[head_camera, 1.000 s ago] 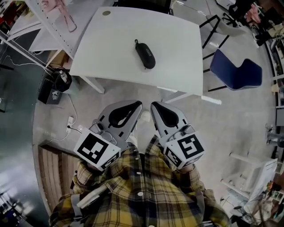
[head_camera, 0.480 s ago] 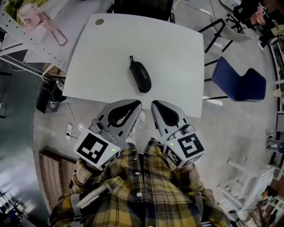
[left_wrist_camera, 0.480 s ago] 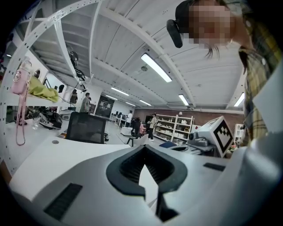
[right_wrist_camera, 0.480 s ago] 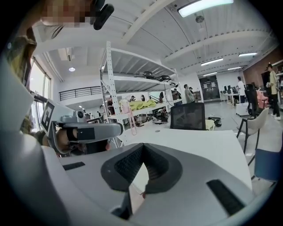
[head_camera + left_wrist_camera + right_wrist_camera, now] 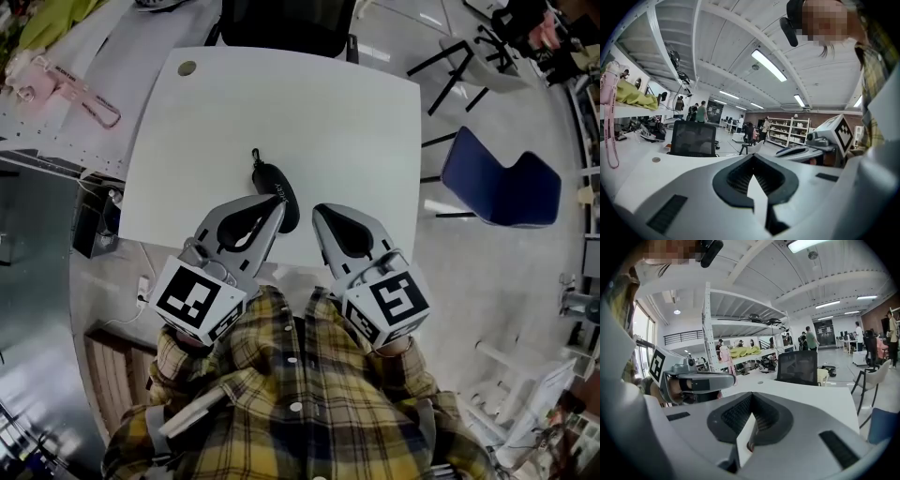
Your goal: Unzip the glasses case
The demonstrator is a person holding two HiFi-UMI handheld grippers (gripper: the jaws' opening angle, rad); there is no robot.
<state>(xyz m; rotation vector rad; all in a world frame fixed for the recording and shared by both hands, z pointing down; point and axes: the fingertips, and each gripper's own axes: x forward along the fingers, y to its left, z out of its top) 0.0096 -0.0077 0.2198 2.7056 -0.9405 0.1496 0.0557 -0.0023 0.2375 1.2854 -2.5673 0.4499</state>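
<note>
Black oval glasses case (image 5: 270,178) is being overlapped at its near end by the tip of the left gripper (image 5: 278,201) on the white table (image 5: 356,122), the right gripper (image 5: 318,211) just beside. Both grippers' jaws are being held pressed together, empty.

Left gripper (image 5: 278,202): jaws together, nothing between them, pointing forward and slightly down. Right gripper (image 5: 319,212): jaws together, nothing held, alongside. 2 tips near, not touching.
</note>
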